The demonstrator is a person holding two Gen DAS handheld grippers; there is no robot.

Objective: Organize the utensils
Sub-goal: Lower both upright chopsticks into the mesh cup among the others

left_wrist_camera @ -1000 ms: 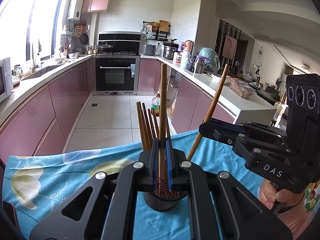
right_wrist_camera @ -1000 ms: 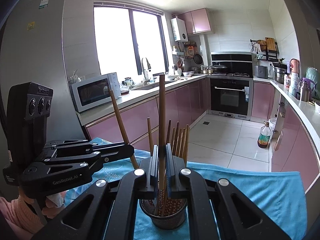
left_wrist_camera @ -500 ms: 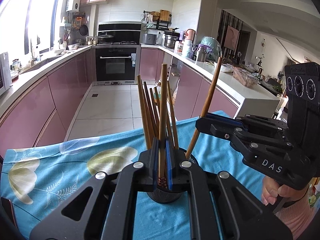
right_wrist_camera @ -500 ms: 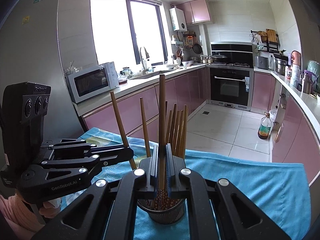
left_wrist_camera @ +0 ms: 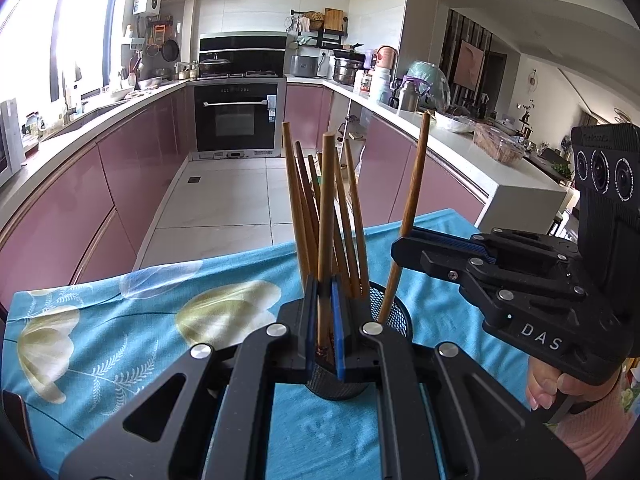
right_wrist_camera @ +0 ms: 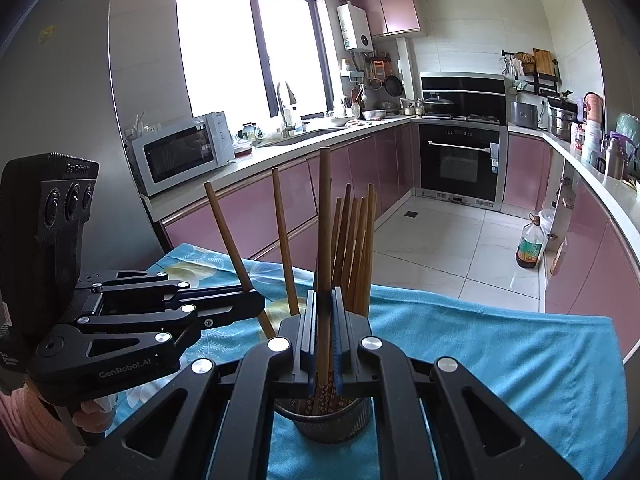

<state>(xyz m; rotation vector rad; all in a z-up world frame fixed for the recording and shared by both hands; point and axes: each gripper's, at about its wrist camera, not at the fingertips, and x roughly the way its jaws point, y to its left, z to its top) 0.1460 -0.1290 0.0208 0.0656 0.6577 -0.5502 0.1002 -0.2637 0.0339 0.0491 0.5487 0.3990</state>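
Over the black mesh cup (left_wrist_camera: 394, 322), my fingers (left_wrist_camera: 337, 344) (right_wrist_camera: 306, 344) clamp brown wooden chopsticks (left_wrist_camera: 326, 240) (right_wrist_camera: 324, 248); crooked lowering could tip it.

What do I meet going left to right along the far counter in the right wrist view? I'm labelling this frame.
Microwave → tap → oven → steel pot → oil bottle on the floor.

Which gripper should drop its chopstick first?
Right gripper, marginally: its held chopstick reaches deep into the mesh holder. The left gripper has its own chopstick seemingly just past the rim.
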